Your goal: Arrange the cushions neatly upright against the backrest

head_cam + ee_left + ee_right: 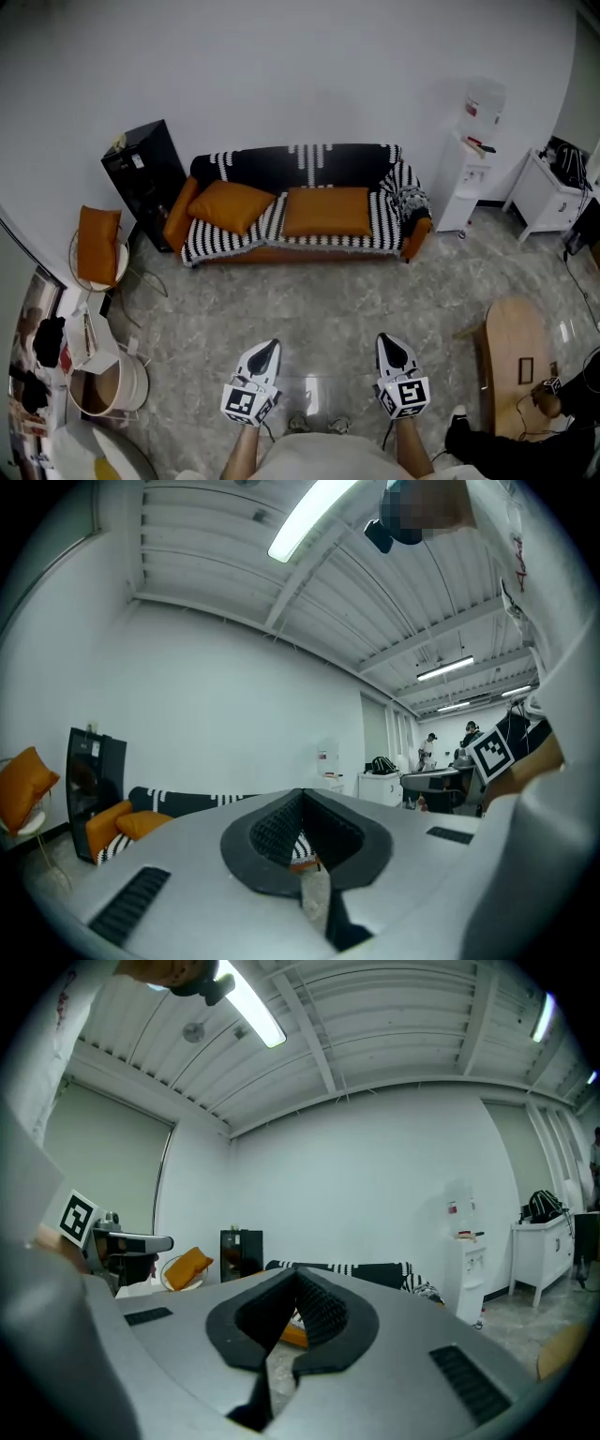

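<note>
Well ahead of the left claw (271,347) and the right claw (387,341), a striped sofa (309,164) is sitting against the white wall (281,66). A black cabinet (145,178) is standing ahead-left of the left claw, and a water dispenser (469,173) ahead-right of the right claw. Grey stone floor (337,291) is spreading between, and a strip light (309,517) is glowing overhead.

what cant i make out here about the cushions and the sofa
- Head view: the left cushion and right cushion on the sofa are too small to tell how far each leans.
- Left gripper view: the left gripper blocks most of the sofa.
- Right gripper view: the right gripper blocks the seat; only a sliver of orange shows.
</note>
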`<state>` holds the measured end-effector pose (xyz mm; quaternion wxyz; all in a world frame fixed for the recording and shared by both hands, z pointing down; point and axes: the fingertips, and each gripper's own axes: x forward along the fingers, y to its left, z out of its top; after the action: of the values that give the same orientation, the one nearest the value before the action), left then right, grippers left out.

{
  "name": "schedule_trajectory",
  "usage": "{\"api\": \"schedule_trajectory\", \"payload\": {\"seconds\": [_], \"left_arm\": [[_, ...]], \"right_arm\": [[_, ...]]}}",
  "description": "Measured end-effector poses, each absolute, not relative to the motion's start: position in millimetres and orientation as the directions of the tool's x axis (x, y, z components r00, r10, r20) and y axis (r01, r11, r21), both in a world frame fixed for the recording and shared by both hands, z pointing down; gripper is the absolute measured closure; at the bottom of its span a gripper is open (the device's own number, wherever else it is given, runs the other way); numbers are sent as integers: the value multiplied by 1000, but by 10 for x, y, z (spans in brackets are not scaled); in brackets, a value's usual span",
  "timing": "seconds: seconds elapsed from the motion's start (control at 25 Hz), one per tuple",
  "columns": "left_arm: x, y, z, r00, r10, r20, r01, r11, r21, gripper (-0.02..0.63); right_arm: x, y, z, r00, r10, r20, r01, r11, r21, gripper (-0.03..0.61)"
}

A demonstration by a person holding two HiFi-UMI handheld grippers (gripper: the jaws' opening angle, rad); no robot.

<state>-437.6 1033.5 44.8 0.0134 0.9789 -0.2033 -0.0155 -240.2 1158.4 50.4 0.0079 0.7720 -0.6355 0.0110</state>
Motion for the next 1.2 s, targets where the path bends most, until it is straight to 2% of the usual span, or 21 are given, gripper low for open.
{"api": "schedule_trajectory", "payload": {"seconds": [0.68, 1.2], "left_arm": [[-3973, 10744, 541, 907, -419, -36, -418, -908, 29, 586], [-3673, 10289, 584, 896, -442, -46, -441, -897, 41, 585]], "right_arm": [[-2086, 11845, 712, 137, -990, 41, -990, -138, -25, 549], [-1738, 11383, 727, 118, -993, 28, -993, -119, -22, 549]]}}
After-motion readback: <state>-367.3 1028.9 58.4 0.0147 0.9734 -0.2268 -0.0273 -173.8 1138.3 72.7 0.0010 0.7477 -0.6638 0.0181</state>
